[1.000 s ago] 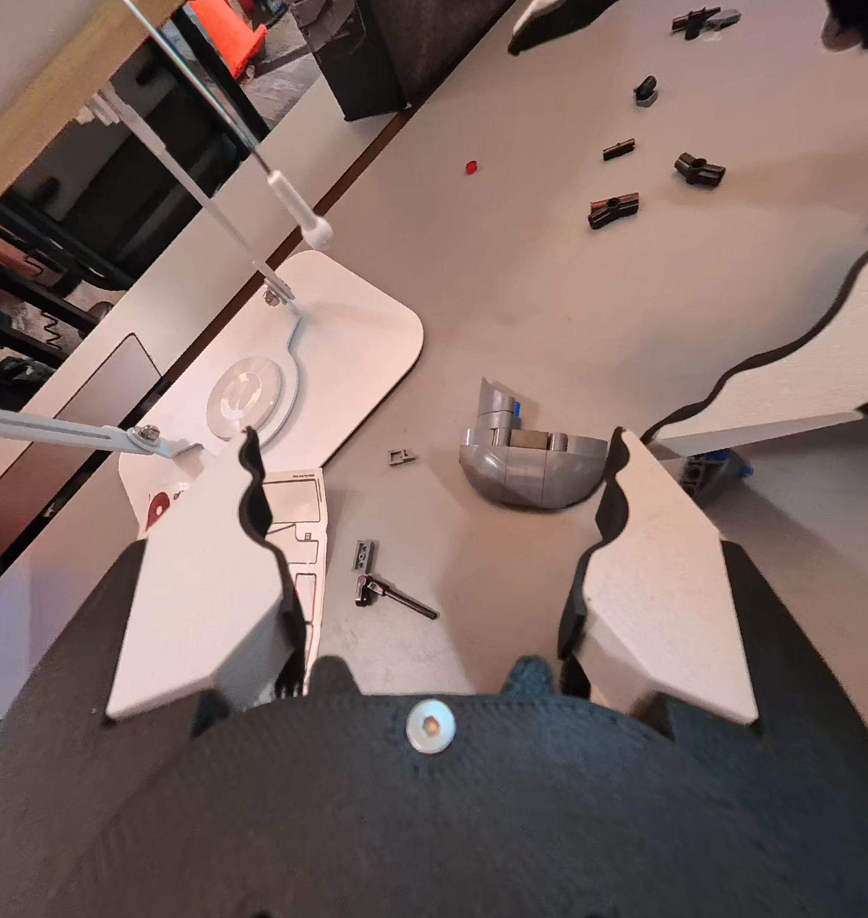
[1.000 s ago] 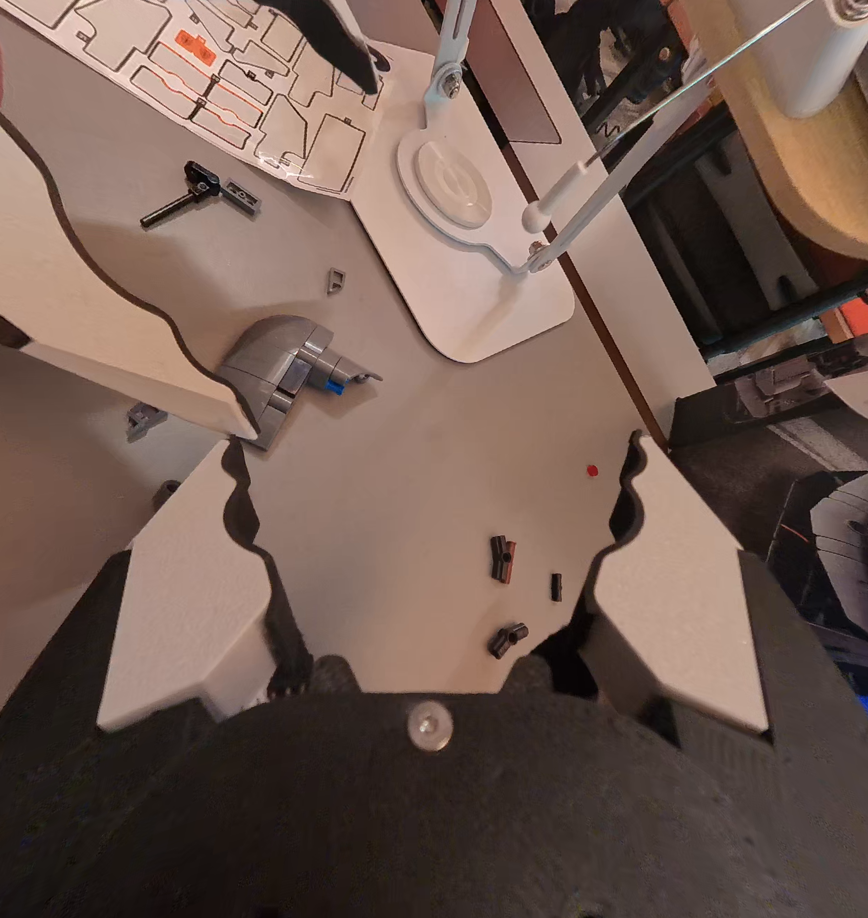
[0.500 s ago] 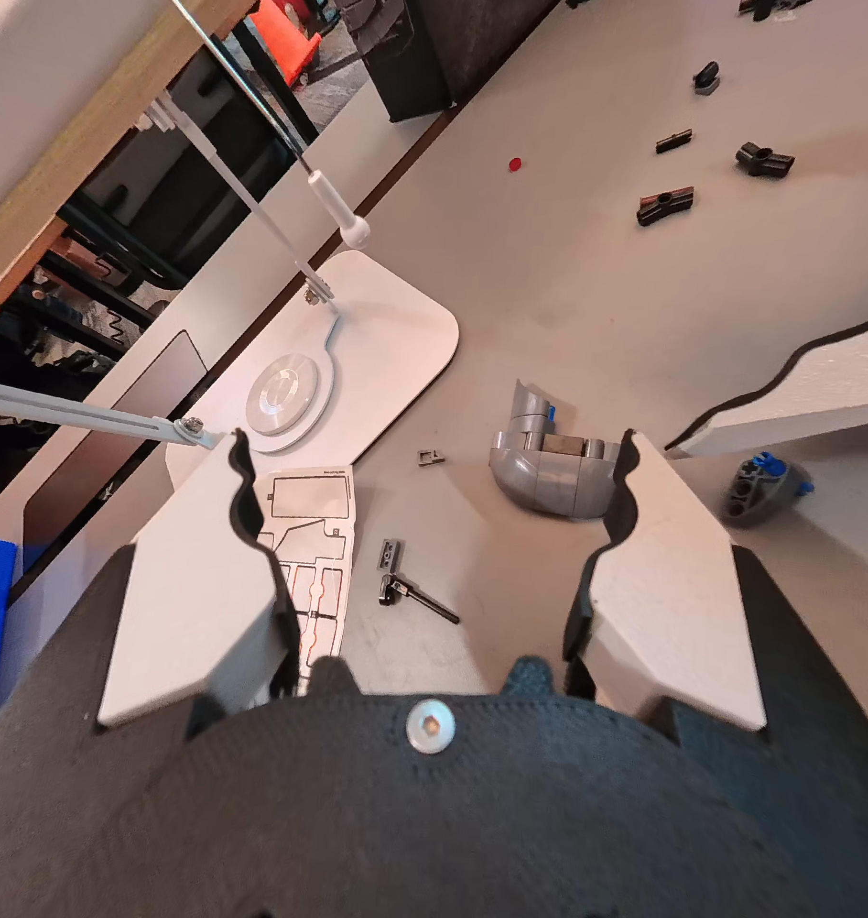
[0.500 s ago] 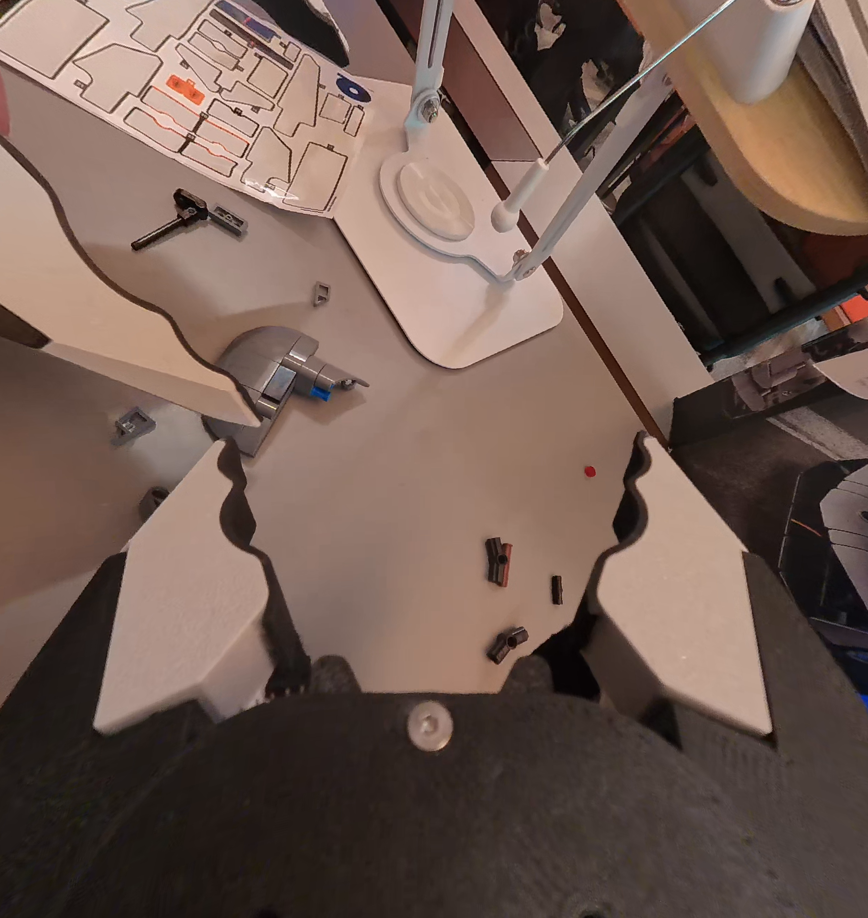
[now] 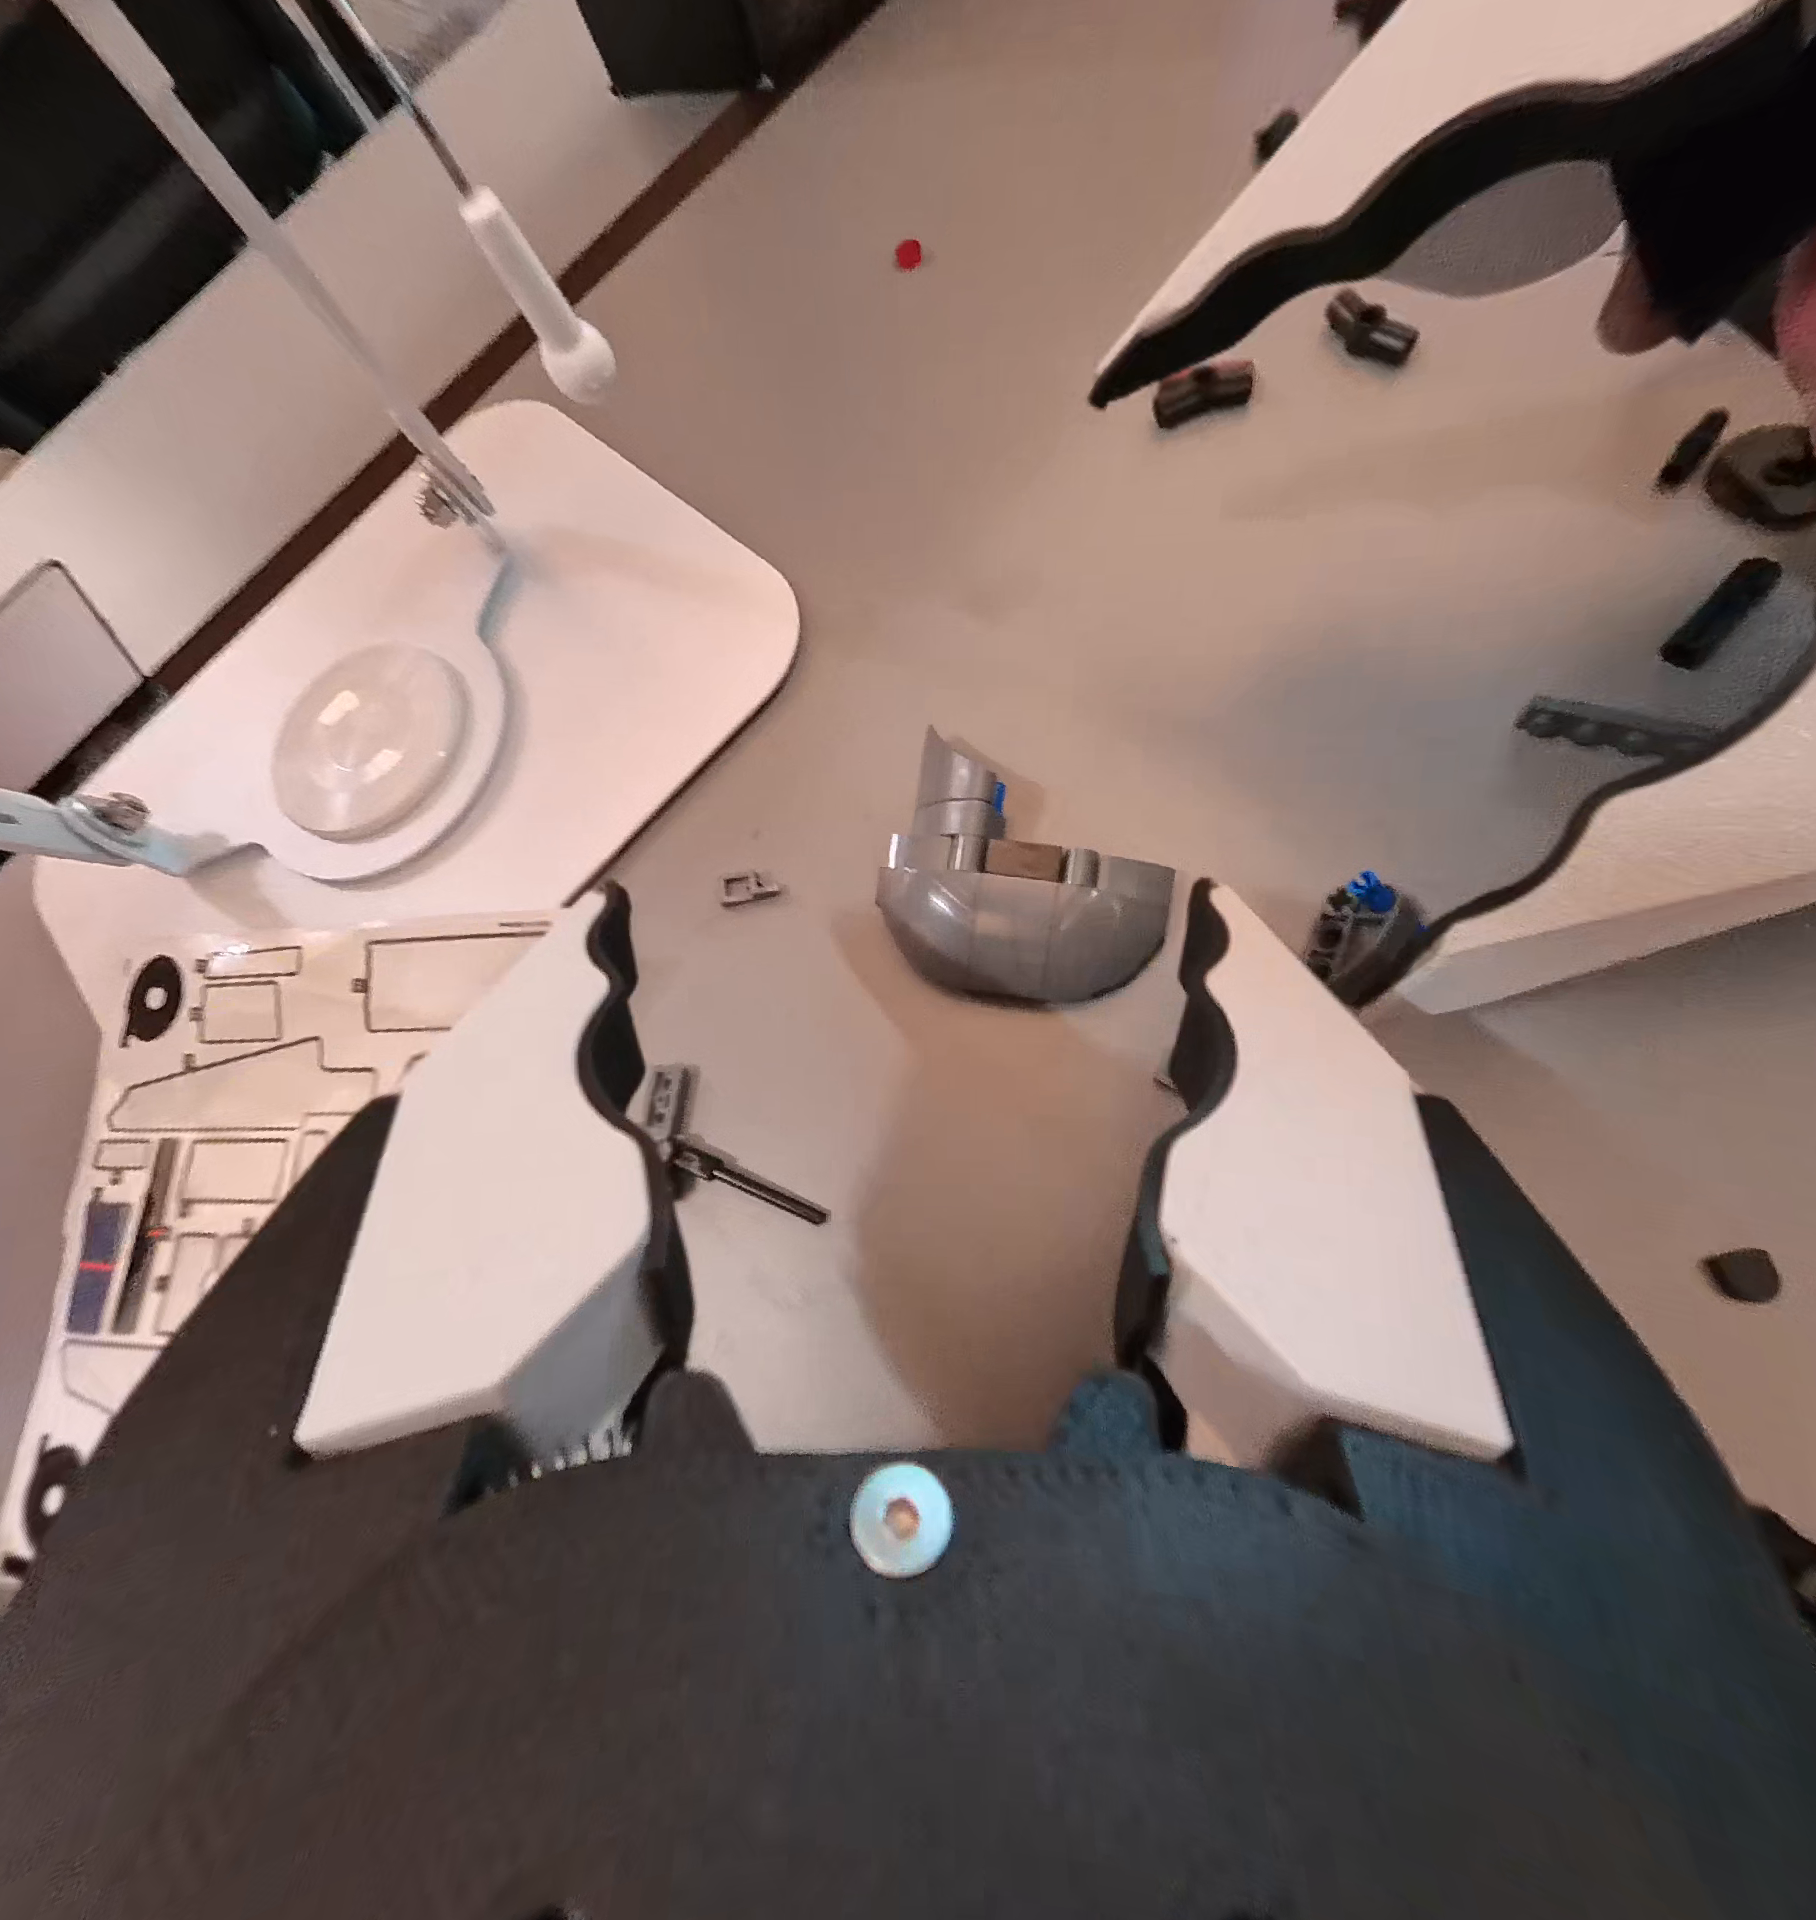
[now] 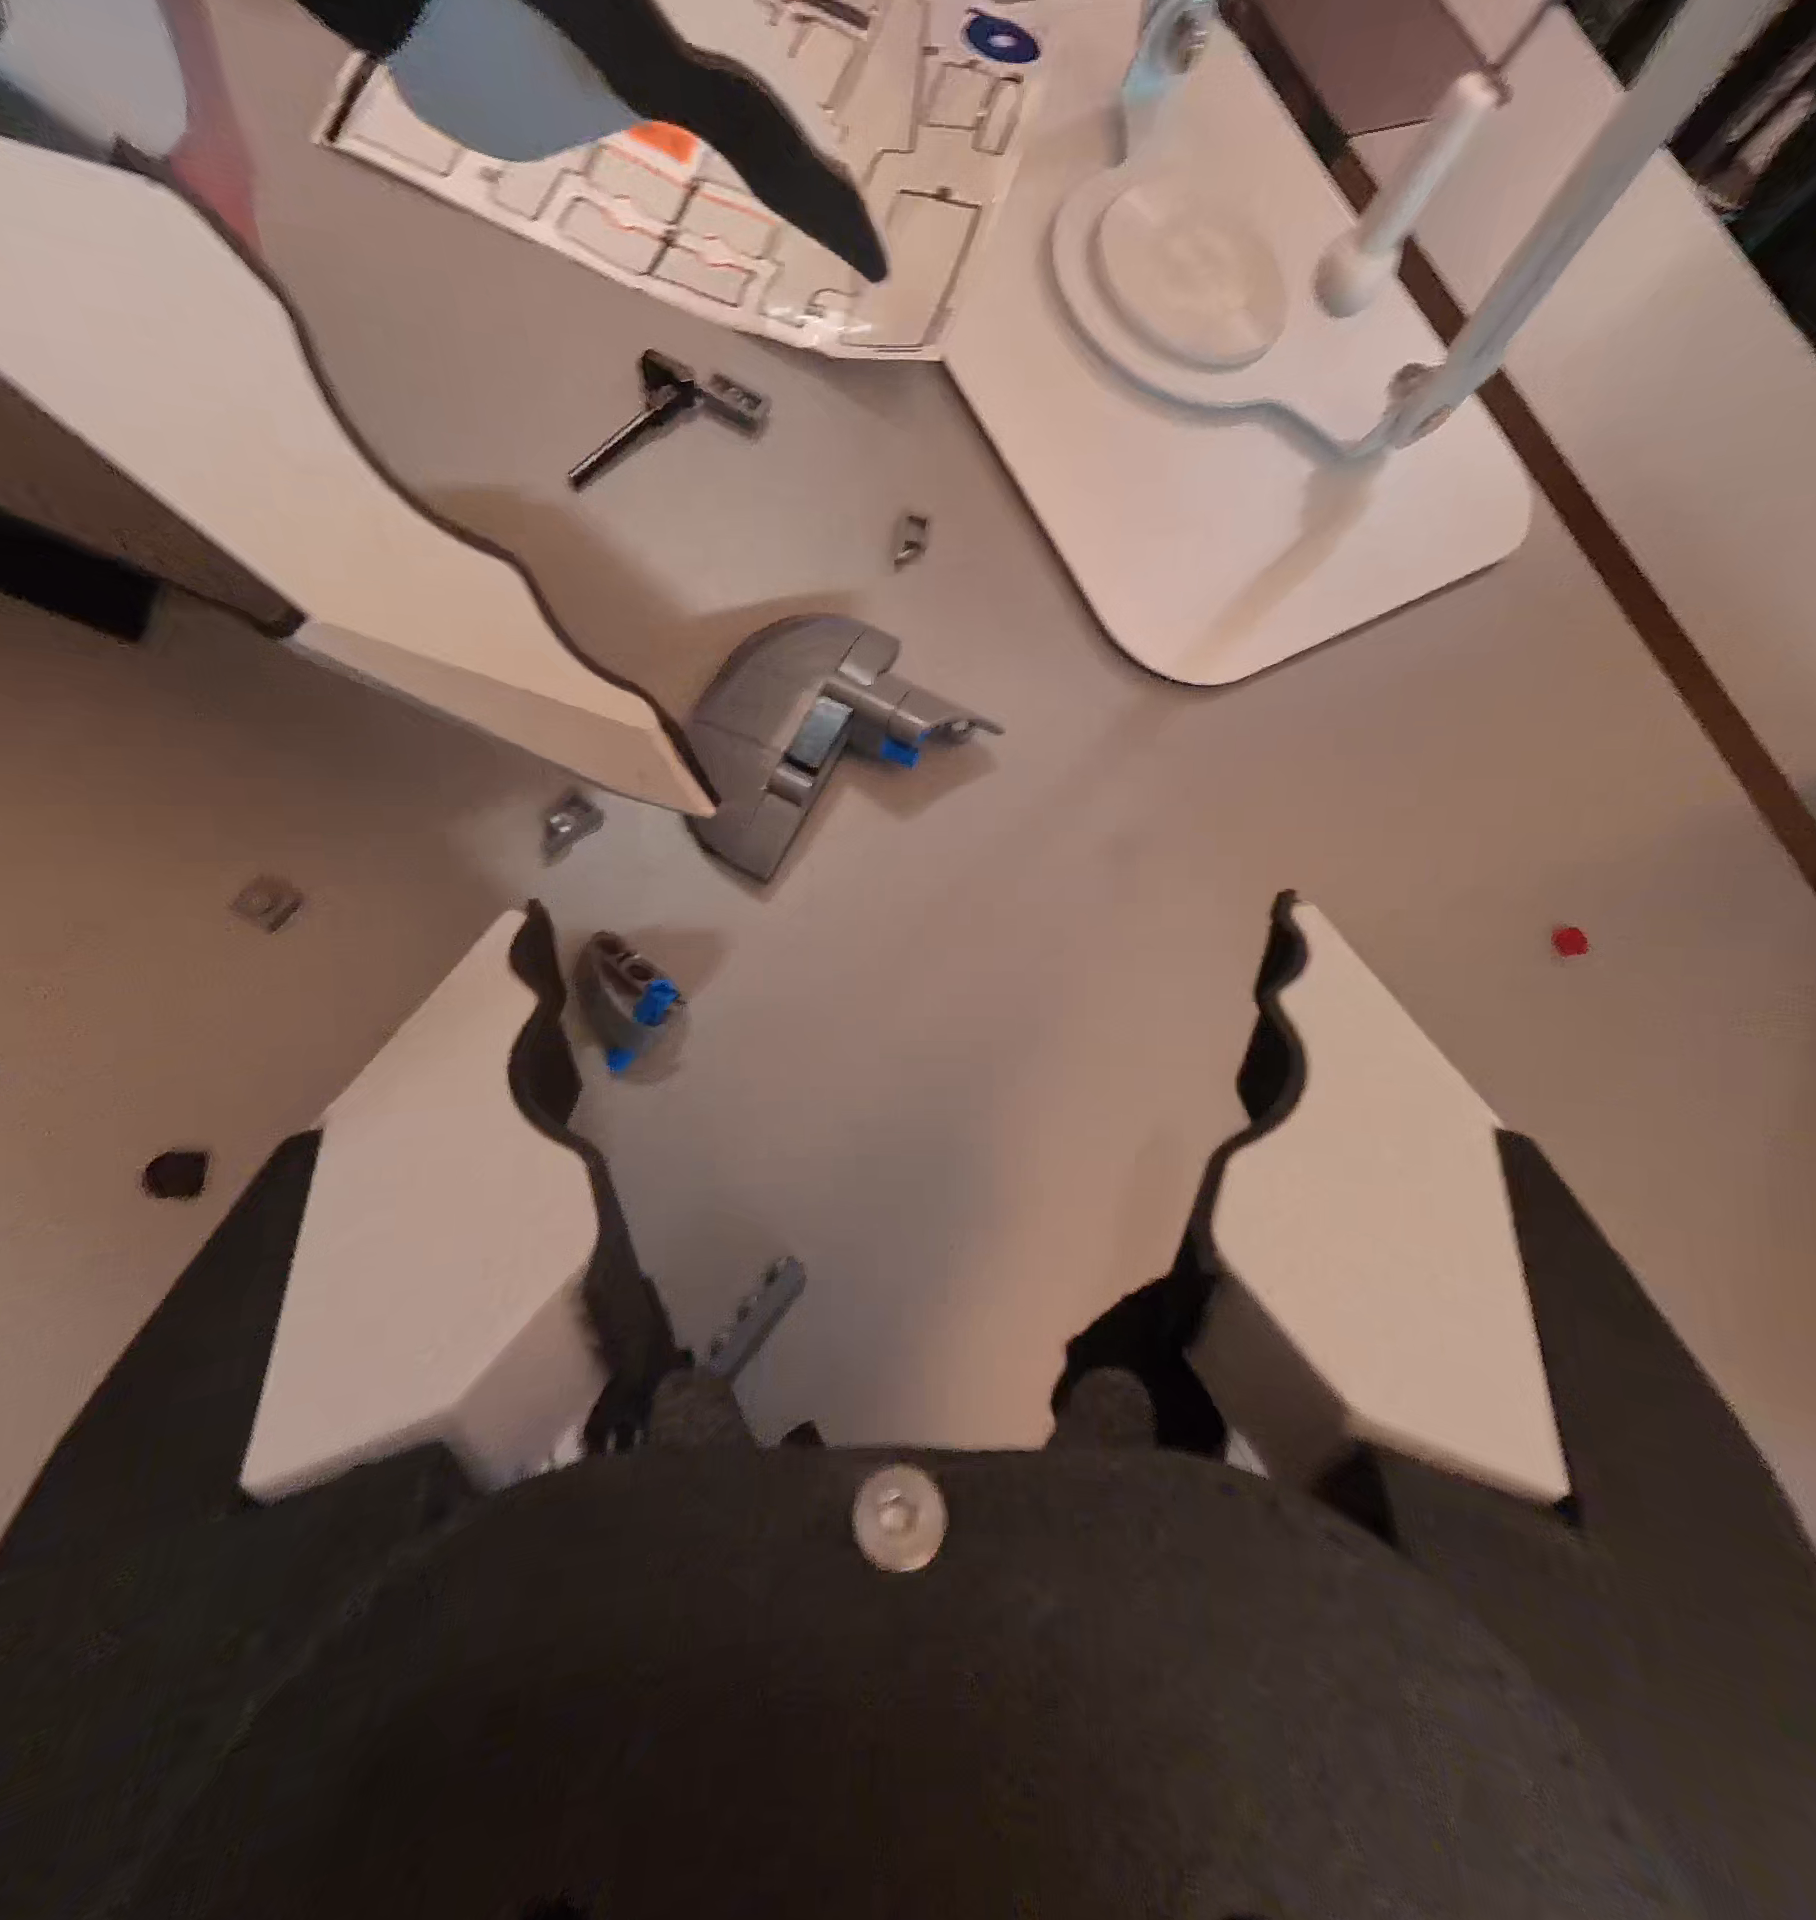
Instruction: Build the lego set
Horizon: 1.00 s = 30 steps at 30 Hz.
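Observation:
A grey curved lego assembly [image 5: 1018, 925] with a blue pin lies on the grey table, just ahead of my left gripper [image 5: 904, 904], which is open and empty. It also shows in the right wrist view [image 6: 800, 727], ahead of my right gripper [image 6: 909, 914], also open and empty. A small grey piece with blue pins [image 6: 623, 997] lies by the right gripper's left finger [image 6: 436, 1174]; it shows in the left wrist view [image 5: 1366, 930] too. A black axle with a grey plate [image 5: 722, 1158] lies by my left finger. A grey holed plate [image 6: 753, 1314] lies between my right fingers.
A white lamp base [image 5: 530, 665] with thin arms stands at the table's far edge, and a sticker sheet [image 5: 229, 1049] lies beside it. Several small black pieces [image 5: 1200, 390] and a red stud [image 5: 909, 252] are scattered beyond. The table's dark edge [image 6: 1652, 634] runs behind the lamp.
Both grippers have come lower and closer to the grey assembly. The right gripper has swung left, bringing the blue-pinned piece and the holed plate into its view. Both stay open.

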Each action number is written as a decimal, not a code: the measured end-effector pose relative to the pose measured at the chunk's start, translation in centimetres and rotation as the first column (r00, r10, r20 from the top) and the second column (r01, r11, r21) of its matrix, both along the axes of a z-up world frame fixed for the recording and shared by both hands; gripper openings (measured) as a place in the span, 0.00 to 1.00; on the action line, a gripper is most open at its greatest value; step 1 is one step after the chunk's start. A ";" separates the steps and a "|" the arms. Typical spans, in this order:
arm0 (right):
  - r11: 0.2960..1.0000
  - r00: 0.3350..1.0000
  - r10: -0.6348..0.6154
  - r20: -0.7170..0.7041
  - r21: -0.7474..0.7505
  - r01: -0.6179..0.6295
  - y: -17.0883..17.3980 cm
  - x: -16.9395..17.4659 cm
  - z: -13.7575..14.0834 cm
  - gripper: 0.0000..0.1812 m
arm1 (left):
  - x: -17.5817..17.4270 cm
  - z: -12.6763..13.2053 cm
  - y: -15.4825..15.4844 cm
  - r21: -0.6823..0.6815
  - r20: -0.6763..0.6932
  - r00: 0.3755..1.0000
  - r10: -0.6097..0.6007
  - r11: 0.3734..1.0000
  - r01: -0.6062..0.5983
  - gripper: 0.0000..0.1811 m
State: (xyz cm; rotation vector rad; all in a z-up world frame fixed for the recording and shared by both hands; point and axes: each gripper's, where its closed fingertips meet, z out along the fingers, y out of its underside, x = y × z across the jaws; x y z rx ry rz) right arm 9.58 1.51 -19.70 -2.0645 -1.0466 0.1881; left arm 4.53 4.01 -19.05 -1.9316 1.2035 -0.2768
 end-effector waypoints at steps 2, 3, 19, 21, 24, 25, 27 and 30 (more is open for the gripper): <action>0.999 1.000 0.020 -0.023 -0.031 -0.020 -0.4 -0.4 -0.4 0.68 | 0.0 -0.8 -0.3 -0.039 -0.015 1.000 -0.009 0.999 0.009 0.57; 0.998 0.999 0.024 -0.026 -0.056 -0.026 -0.5 -0.6 -0.8 0.70 | 0.1 -1.2 -0.4 -0.054 -0.018 1.000 -0.015 0.998 0.014 0.58; 0.956 0.999 0.031 0.016 -0.292 -0.025 -1.9 -1.0 -4.3 0.85 | 0.9 -4.3 -1.8 -0.230 0.019 0.998 -0.062 0.971 0.065 0.69; 0.956 1.000 0.024 0.014 -0.293 -0.019 -1.9 -1.0 -4.3 0.85 | 0.9 -4.3 -1.7 -0.232 0.021 0.999 -0.049 0.971 0.052 0.68; 0.958 1.000 0.016 0.009 -0.287 -0.013 -1.7 -0.9 -4.2 0.83 | 0.7 -4.2 -1.0 -0.228 0.023 1.000 0.010 0.974 -0.004 0.67; 0.959 1.000 0.012 0.005 -0.283 -0.010 -1.6 -0.8 -4.2 0.83 | 0.7 -4.3 -0.9 -0.234 0.022 1.000 0.019 0.972 -0.013 0.68; 0.960 1.000 0.000 0.003 -0.280 0.001 -1.5 -0.8 -4.2 0.83 | 0.6 -4.3 -0.8 -0.228 0.017 0.999 0.038 0.973 -0.033 0.70; 0.958 0.999 -0.032 0.002 -0.286 0.031 -1.1 -0.7 -4.3 0.84 | 0.3 -4.3 -0.8 -0.226 0.015 0.998 0.060 0.973 -0.055 0.71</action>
